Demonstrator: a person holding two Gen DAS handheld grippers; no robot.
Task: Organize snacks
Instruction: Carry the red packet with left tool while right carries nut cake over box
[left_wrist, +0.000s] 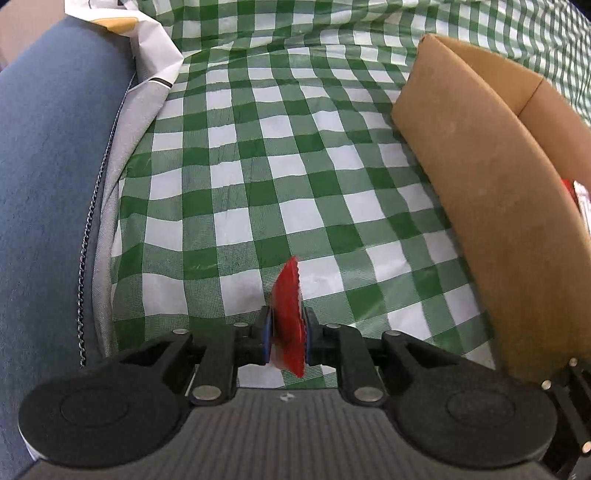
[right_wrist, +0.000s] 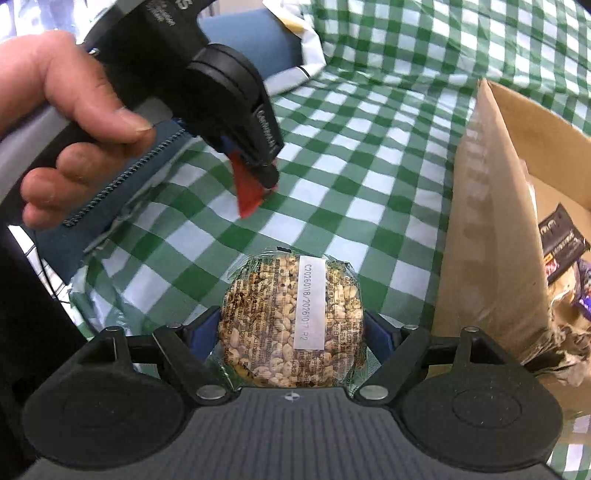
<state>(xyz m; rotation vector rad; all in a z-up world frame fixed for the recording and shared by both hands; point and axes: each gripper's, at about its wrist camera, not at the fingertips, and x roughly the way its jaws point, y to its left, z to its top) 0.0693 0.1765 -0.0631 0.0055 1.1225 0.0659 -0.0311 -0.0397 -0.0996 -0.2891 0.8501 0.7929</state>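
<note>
My left gripper (left_wrist: 288, 338) is shut on a thin red snack packet (left_wrist: 290, 314) held edge-on above the green checked tablecloth (left_wrist: 258, 166). The same gripper (right_wrist: 264, 173) and red packet (right_wrist: 247, 197) show in the right wrist view, upper left, in a person's hand. My right gripper (right_wrist: 291, 332) is shut on a round puffed-grain cake in clear wrap (right_wrist: 291, 317) with a white date label, above the cloth. A cardboard box (left_wrist: 480, 177) stands to the right; in the right wrist view the box (right_wrist: 491, 240) holds several snack packets (right_wrist: 561, 251).
A blue bag with a zipper (left_wrist: 55, 184) lies at the left, also in the right wrist view (right_wrist: 110, 199). White paper packaging (left_wrist: 147, 44) lies at the far left of the cloth. The box wall is close to both grippers on the right.
</note>
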